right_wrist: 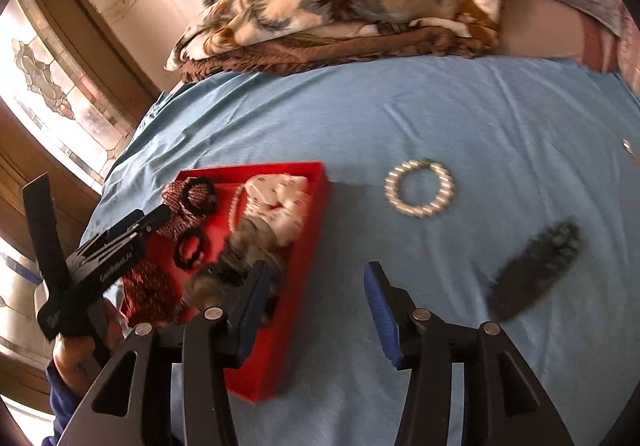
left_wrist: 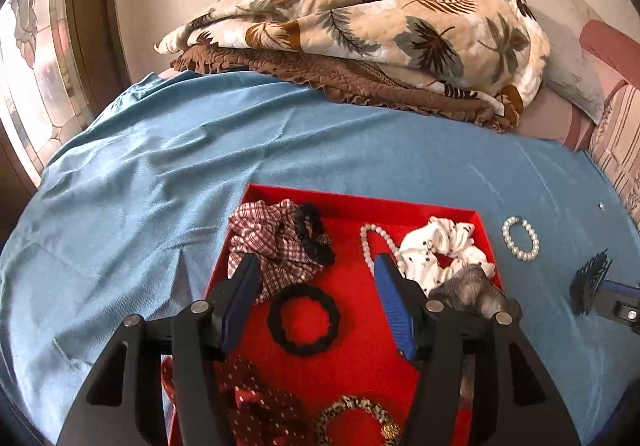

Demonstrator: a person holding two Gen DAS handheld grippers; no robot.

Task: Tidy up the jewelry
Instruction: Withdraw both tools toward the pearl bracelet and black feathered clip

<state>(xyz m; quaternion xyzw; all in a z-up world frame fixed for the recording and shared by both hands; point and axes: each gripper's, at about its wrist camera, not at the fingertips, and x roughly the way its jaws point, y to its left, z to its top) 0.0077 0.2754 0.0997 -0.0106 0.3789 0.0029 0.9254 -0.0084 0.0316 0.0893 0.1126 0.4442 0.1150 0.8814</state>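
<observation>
The red tray (left_wrist: pixel 360 208) on the bed holds scrunchies and a pearl necklace (left_wrist: pixel 370 242). Left gripper (left_wrist: pixel 316 266) and right gripper (right_wrist: pixel 314 270) stand spread, empty.

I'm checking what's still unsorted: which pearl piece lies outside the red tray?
The closed round pearl bracelet lies on the blue sheet, right of the red tray; the other pearl strand lies inside it.

One red tray (left_wrist: pixel 352 202), roughly seven scrunchies (left_wrist: pixel 304 320), two pearl strands (left_wrist: pixel 520 238), one black hair clip (left_wrist: pixel 590 282).
</observation>
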